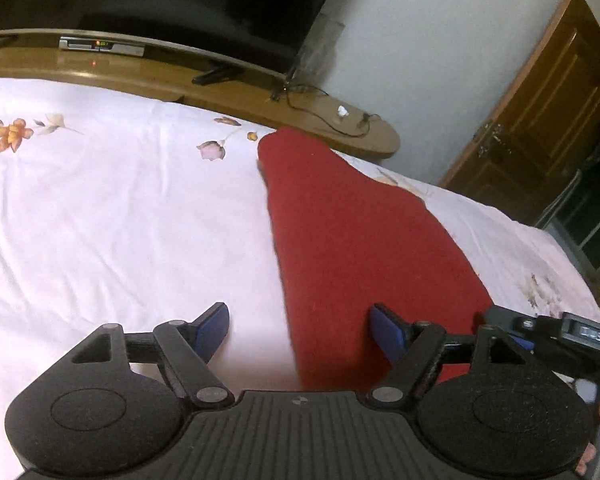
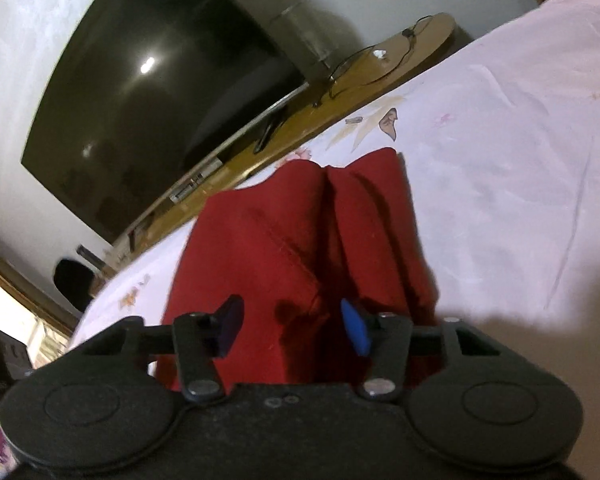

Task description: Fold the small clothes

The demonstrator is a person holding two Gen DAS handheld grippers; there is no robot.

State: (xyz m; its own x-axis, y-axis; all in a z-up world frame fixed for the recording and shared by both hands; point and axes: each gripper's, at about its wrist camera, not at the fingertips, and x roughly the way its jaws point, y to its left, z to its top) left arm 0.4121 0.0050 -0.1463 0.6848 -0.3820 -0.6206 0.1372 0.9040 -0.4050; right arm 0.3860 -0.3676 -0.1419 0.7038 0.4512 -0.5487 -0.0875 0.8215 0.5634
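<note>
A red garment point(image 1: 360, 232) lies in a long strip on the white flowered bedsheet point(image 1: 120, 208), running away from me. My left gripper point(image 1: 300, 328) is open, low over the garment's near end. The cloth's left edge passes between its blue pads point(image 1: 214, 328), which do not press on it. In the right wrist view the same red garment point(image 2: 268, 240) shows a deep crease down its middle. My right gripper point(image 2: 292, 326) stands open over its near end, with cloth lying under the gap and nothing pinched.
Beyond the bed's far edge a long wooden TV stand point(image 1: 228, 92) carries a large dark TV point(image 2: 156, 92), a set-top box point(image 1: 102, 45) and loose cables point(image 1: 332, 116). A wooden door point(image 1: 540, 112) stands at the right. The other tool's black body point(image 1: 572, 336) sits close at the right.
</note>
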